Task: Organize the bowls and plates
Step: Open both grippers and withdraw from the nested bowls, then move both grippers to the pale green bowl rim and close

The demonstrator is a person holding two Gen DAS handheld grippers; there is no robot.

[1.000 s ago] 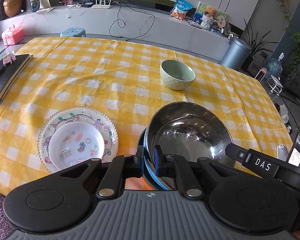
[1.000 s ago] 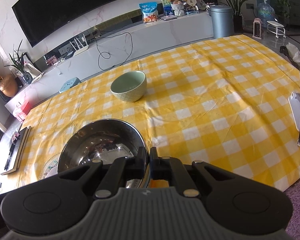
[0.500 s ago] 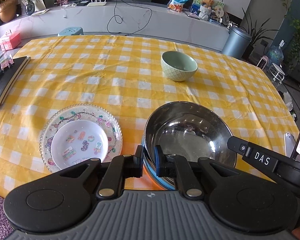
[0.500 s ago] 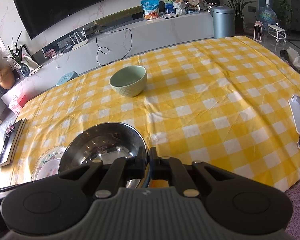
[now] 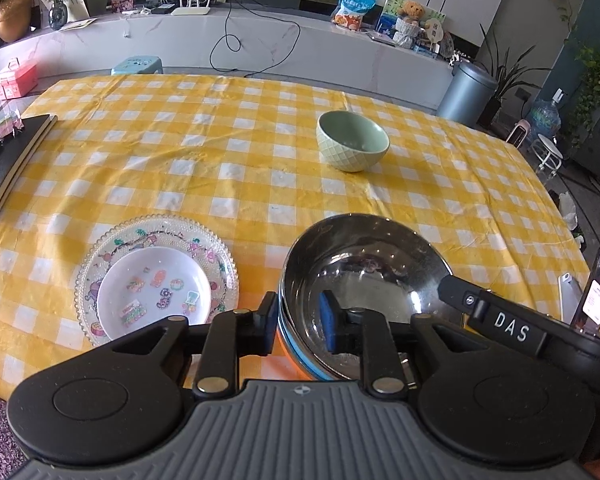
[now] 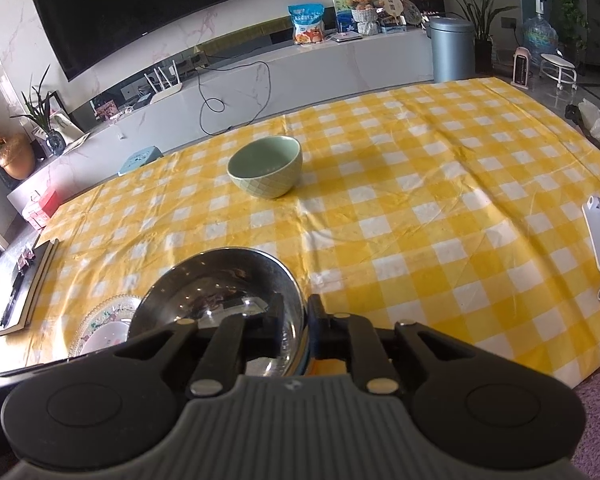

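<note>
Both grippers, left (image 5: 298, 320) & right (image 6: 294, 322), sitting open astride steel bowl (image 5: 364, 268) rim, plates (image 5: 156, 280) stacked, green bowl (image 5: 353, 146) awaiting nesting.

Home living room, wall-mounted television (image 6: 140, 12), long marble media console (image 5: 260, 44), yellow checked tablecloth (image 5: 240, 152), potted plants (image 6: 40, 108)
</note>
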